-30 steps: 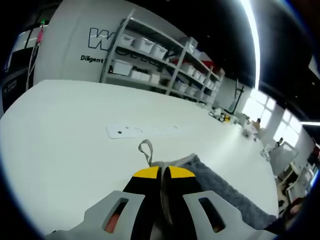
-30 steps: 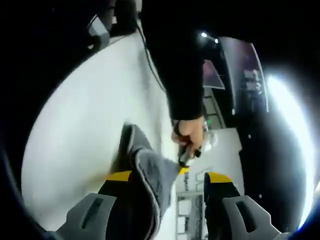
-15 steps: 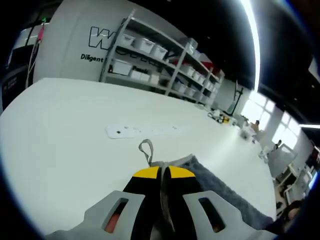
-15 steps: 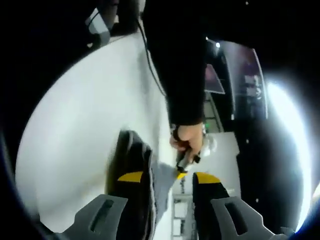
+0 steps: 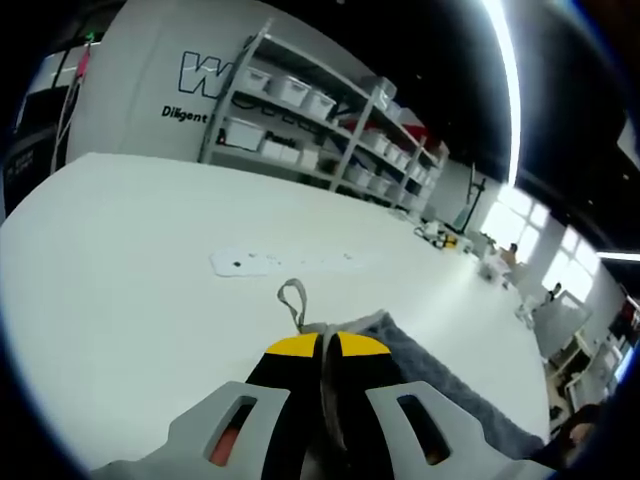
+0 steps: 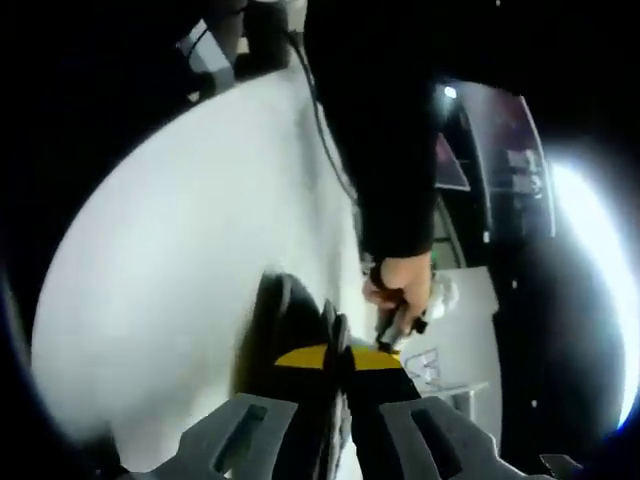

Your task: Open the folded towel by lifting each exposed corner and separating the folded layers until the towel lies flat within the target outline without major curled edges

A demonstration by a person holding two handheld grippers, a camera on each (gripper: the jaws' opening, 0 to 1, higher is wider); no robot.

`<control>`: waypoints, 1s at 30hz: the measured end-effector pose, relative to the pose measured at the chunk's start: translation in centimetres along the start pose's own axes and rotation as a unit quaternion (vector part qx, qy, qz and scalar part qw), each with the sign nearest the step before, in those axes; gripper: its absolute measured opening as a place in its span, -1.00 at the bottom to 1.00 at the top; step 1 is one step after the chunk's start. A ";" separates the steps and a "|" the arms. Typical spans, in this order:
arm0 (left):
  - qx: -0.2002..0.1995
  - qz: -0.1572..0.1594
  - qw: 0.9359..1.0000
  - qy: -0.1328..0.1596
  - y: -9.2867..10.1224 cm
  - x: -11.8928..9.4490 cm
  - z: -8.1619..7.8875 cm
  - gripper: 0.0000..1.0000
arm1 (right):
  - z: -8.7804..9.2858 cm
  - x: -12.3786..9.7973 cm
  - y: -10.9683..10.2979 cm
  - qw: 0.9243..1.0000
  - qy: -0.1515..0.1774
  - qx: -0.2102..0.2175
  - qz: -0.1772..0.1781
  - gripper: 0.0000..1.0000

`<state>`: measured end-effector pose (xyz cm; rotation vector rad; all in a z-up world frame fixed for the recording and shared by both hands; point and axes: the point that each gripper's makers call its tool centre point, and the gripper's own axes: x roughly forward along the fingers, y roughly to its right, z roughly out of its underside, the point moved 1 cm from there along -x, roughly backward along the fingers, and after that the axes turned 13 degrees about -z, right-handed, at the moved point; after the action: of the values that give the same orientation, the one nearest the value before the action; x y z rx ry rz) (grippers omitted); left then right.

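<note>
My left claw (image 5: 322, 345) is clamped on a corner of the grey towel (image 5: 440, 385), its hanging loop (image 5: 292, 298) poking out past the tips above the white worktop (image 5: 130, 260); in the right gripper view my right claw (image 6: 338, 352) is pinched shut on another bunched edge of towel (image 6: 300, 320), near the person's hand (image 6: 402, 290). Risk as I judge it: both grips sit near the very edge; pulling apart too fast could slip a corner free, or catch two layers together and leave a fold.
</note>
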<state>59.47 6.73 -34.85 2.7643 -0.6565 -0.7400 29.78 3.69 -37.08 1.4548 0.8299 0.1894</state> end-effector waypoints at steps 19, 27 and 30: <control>0.027 0.000 1.000 -0.004 0.5 0.0 -0.8 -0.93 | 4.1 -3.6 5.0 0.966 0.046 0.242 0.078 -1.00; 0.035 -0.004 0.999 -0.006 0.3 0.0 -0.9 -0.93 | 5.3 -4.6 5.8 0.956 0.048 0.275 0.094 -1.00; 0.038 -0.005 0.999 -0.004 0.4 0.1 -0.8 -0.92 | 5.3 -4.7 5.9 0.954 0.050 0.280 0.095 -1.00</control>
<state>59.81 6.44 -34.12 2.8371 -0.6878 -0.7432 31.72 -2.33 -30.42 2.0777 0.8650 0.1818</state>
